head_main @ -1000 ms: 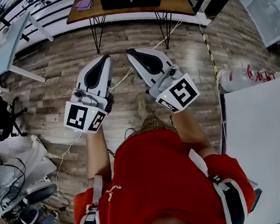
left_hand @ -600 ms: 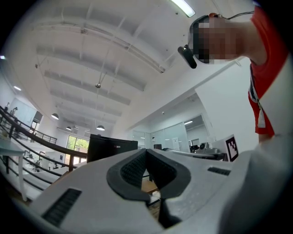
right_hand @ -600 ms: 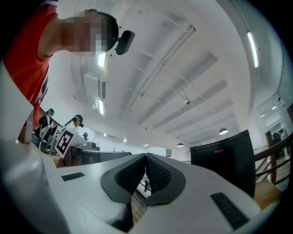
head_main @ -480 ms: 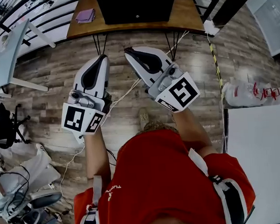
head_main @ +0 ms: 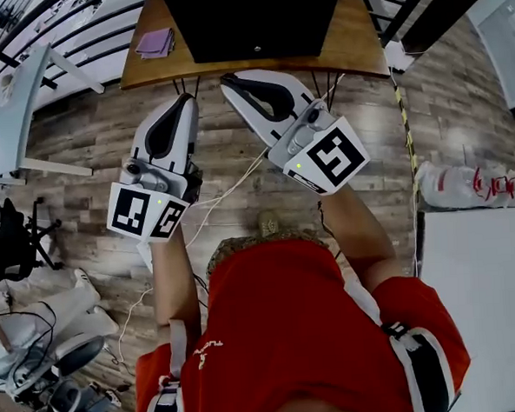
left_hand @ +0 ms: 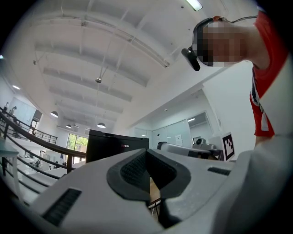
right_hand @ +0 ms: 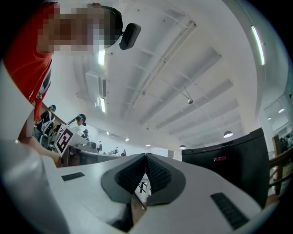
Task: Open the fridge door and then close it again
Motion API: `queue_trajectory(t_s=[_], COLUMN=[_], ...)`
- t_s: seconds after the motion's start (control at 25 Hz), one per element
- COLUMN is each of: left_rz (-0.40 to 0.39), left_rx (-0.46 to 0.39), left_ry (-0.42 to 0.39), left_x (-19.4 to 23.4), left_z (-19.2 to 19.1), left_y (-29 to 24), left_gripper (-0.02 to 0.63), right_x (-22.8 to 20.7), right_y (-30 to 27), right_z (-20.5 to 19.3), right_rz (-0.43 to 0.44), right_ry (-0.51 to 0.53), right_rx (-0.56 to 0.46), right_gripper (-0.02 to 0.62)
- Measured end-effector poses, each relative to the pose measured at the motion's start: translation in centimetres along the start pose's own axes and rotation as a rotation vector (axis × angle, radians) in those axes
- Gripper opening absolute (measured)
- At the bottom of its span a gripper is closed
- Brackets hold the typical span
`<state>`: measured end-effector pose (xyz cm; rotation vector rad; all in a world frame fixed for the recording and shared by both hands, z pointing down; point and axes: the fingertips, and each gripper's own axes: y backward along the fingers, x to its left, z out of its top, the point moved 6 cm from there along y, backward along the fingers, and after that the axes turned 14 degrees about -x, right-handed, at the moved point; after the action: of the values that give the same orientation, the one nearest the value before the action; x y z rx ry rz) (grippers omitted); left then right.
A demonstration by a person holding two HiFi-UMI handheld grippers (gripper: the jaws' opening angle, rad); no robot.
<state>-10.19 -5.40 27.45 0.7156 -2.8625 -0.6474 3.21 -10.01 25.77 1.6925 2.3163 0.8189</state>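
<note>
Facing fridge [head_main: 255, 18], top cut off

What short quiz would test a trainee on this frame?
1. True or false: the left tongs and right tongs both stand open.
2. The fridge stands on: A the floor; B a wooden table; C a chair.
3. Fill in: the fridge's door is ___.

Key: 1 false, both are shut and empty; 2 B; 3 shut.
</note>
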Motion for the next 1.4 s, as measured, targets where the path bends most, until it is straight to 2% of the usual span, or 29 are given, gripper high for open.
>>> queue_trajectory(t_s=[0.48,0.92,1.16,1.4], left_rz=[-0.067,-0.126,-0.135,-0.131], left_rx=[0.007,0.024,-0.002,-0.01], left_ry=[0.023,0.058,0.098,0.103], left_x=[5.6,8.5,10.5,12.2], left_z=[-0.8,-3.1,-3.1,-3.1], left_y=[-5.3,-9.0,-10.6,-12.0], left_gripper=[0.009,0.009,0.009,0.009], right_x=[-5.9,-11.3,-13.6,-15.7], right_y=[-5.7,-8.2,-10.6,-12.8], right_z=[-1.3,-2.0,-2.2,-2.8], right_rz=[-0.003,-0.005,0.03,0.075], right_ry=[0.093,0.163,0.226,0.296], right_rx=[0.059,0.138,0.194,0.278], right_gripper=[0.028,0.033,0.074,0.106])
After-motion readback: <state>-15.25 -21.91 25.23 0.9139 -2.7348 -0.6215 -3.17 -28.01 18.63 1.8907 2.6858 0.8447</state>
